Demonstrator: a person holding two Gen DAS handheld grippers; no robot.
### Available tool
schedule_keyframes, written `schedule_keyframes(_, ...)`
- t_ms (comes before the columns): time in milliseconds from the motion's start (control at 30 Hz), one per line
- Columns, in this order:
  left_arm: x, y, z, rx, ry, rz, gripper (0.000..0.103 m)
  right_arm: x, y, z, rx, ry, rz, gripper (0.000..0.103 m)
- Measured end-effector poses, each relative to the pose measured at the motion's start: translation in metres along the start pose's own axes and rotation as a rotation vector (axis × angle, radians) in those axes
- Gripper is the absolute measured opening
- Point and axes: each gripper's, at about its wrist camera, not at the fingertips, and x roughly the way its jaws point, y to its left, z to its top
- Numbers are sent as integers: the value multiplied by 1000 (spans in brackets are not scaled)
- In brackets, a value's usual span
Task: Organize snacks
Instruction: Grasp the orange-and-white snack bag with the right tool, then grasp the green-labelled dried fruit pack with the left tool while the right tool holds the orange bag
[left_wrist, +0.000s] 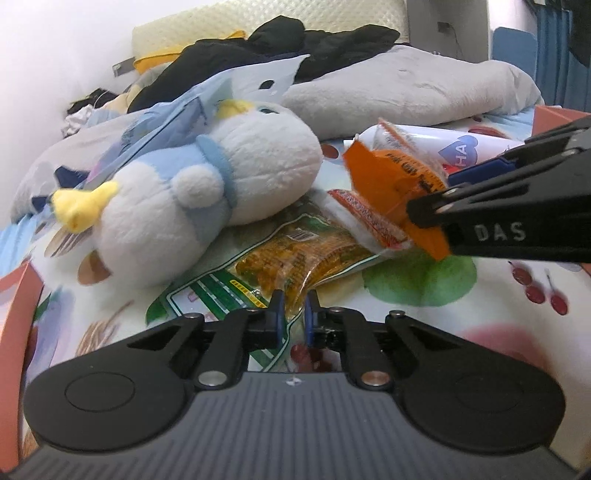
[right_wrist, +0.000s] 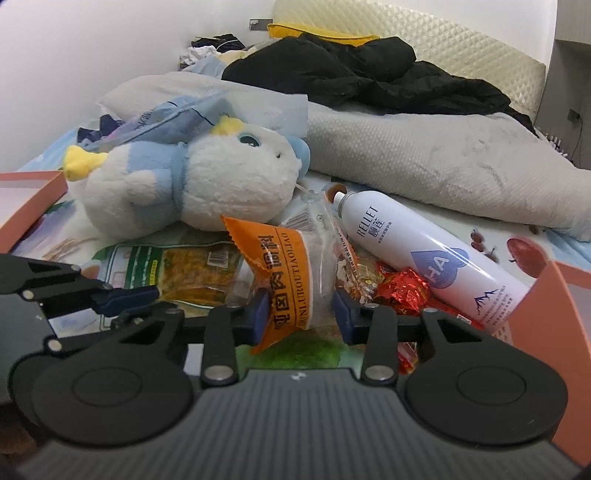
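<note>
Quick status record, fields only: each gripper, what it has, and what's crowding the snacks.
left gripper: shut on green snack bag
right gripper: shut on orange seasoning packet
snack pile: red foil candies beside the packet
non-snacks nearby: plush toy resting on the green bag; white spray can to the right
surface: fruit-print bedsheet
boxes: orange box edges at both sides

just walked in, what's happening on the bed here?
A person is sorting snacks with two handheld claws. The left claw is shut on the edge of the green-bordered snack bag, which lies partly under the plush toy. The right claw is closed on the orange seasoning packet. A white spray can and red foil candies lie beside them; orange box walls stand on either side.
</note>
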Motion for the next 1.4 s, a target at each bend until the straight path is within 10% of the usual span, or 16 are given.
schedule_keyframes(1400,-229,-71,-104,-164,145,-21,13,-202,24,-141,-41,191,72,37)
